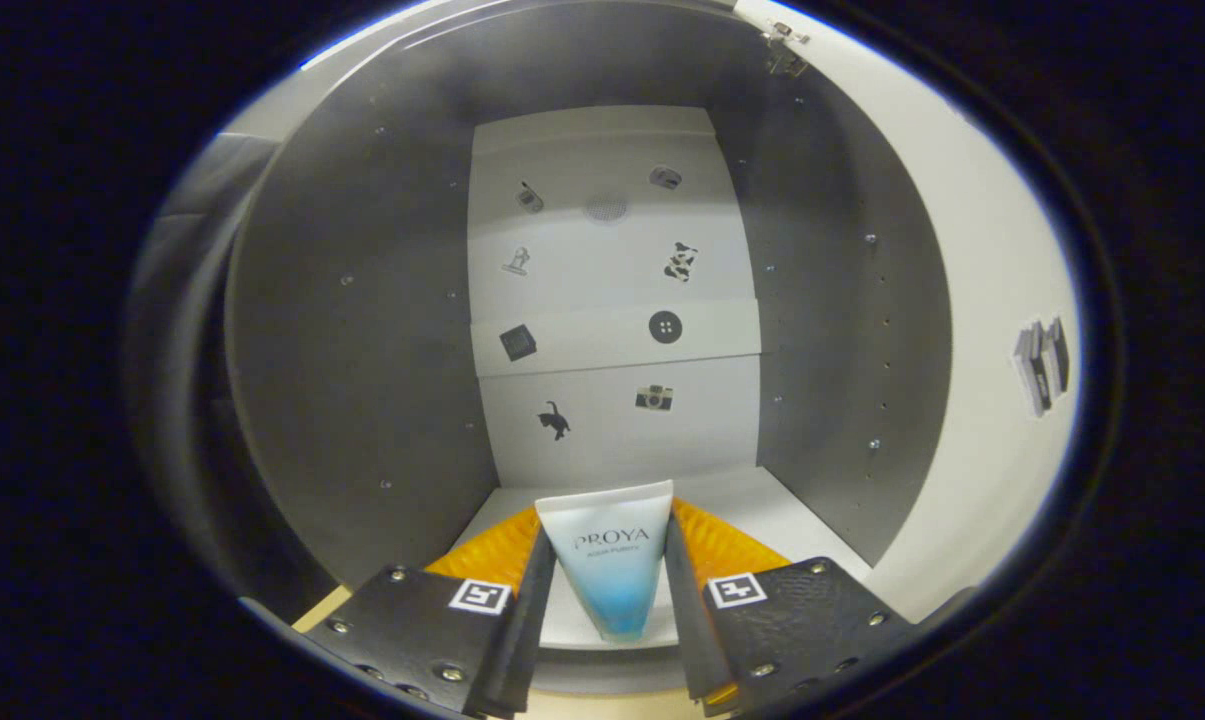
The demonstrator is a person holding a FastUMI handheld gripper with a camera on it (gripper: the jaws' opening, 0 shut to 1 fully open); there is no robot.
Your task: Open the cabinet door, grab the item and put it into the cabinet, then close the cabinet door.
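Observation:
A white-to-blue squeeze tube point(609, 560) stands upright between my fingers, and the gripper point(604, 560) is shut on it, one pad against each side. I am at the mouth of the open cabinet point(362, 330), looking straight in. The tube hangs just above the white cabinet floor point(762, 500) near its front edge. The white back wall point(612, 300) carries several small stickers. The open door point(982, 330) swings out to the right, white, with its hinge point(784, 48) at the top.
Grey side walls point(842, 330) with rows of shelf-pin holes close in left and right. A ledge point(612, 340) crosses the back wall at mid height. The cabinet floor beyond the tube is bare white.

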